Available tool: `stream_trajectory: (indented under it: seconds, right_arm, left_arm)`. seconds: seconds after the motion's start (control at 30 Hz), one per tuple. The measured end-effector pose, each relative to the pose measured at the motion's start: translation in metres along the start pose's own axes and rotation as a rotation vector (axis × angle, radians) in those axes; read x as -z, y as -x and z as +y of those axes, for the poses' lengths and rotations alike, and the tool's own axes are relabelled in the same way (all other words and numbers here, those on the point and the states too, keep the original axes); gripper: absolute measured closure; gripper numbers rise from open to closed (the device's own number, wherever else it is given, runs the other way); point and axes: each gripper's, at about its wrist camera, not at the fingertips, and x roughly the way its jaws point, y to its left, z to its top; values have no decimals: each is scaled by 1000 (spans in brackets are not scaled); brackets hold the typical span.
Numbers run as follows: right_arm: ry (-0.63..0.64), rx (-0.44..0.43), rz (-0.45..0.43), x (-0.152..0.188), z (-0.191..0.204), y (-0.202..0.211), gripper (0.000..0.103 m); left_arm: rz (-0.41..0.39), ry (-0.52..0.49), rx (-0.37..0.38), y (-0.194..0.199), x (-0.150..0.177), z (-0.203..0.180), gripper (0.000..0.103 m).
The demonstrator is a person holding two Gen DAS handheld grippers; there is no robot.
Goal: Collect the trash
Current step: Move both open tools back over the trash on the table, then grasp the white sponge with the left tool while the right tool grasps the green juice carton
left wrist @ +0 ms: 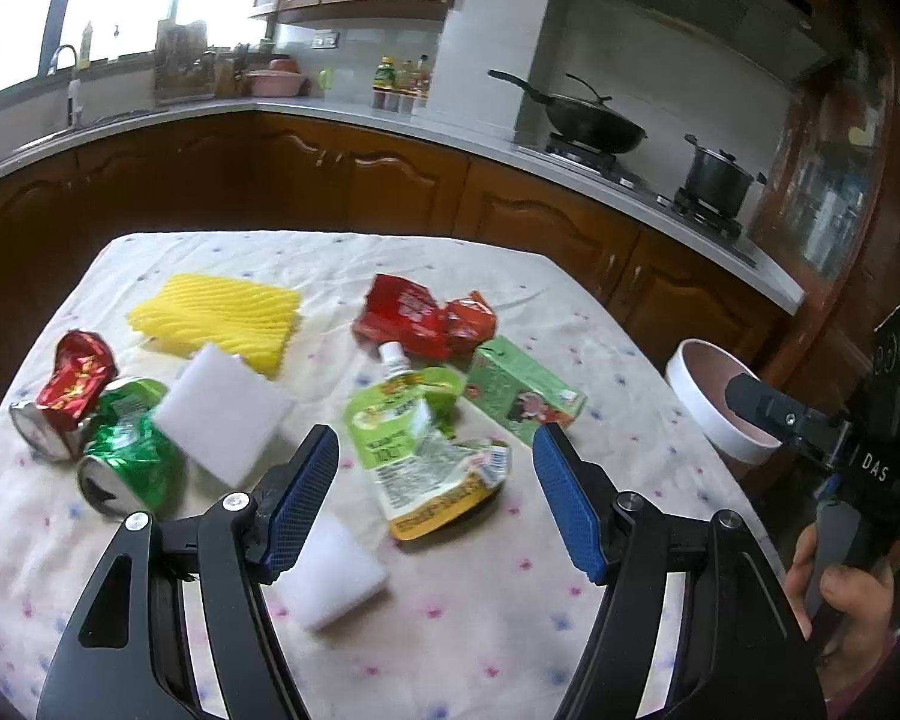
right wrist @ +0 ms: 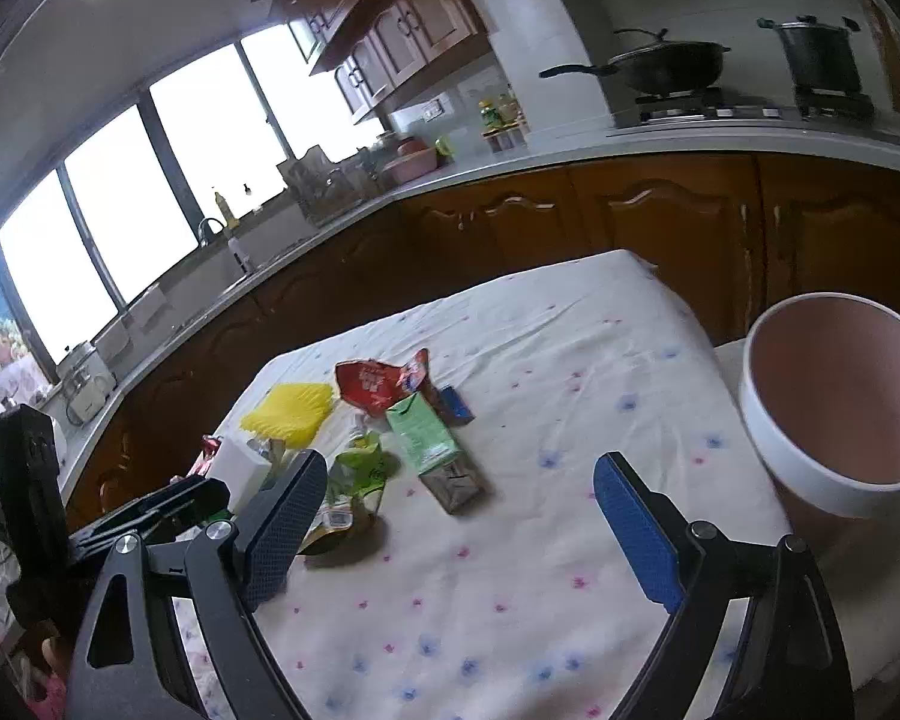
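Note:
Trash lies on a flowered tablecloth (left wrist: 486,594). My left gripper (left wrist: 435,468) is open and empty, hovering over a green spout pouch (left wrist: 414,438). Around it lie a green carton (left wrist: 522,390), a red wrapper (left wrist: 426,318), yellow foam netting (left wrist: 222,312), a crushed red can (left wrist: 69,390), a crushed green can (left wrist: 129,450) and two white foam blocks (left wrist: 225,414) (left wrist: 336,570). My right gripper (right wrist: 459,498) is open and empty above bare cloth, right of the pouch (right wrist: 354,480) and carton (right wrist: 435,450). A pink bin with white rim (right wrist: 840,402) stands at the table's right edge.
Brown kitchen cabinets and a grey counter (left wrist: 426,126) run behind the table. A wok (left wrist: 588,120) and a pot (left wrist: 717,174) sit on the stove. The right gripper's body (left wrist: 810,426) shows at the right in the left wrist view, in front of the bin (left wrist: 714,396).

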Motion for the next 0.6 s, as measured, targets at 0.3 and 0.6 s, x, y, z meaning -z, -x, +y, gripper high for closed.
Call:
stream_trajectory:
  seconds: [0.3,0.6]
  right_arm:
    - [53,-14,38,-1,18,-25,11]
    - [72,-20,82,-4,22,-58,11]
  left_arm:
    - [-6,24,-70,8,-5,44,34]
    - [38,-24,-126,-11,-14,70,34]
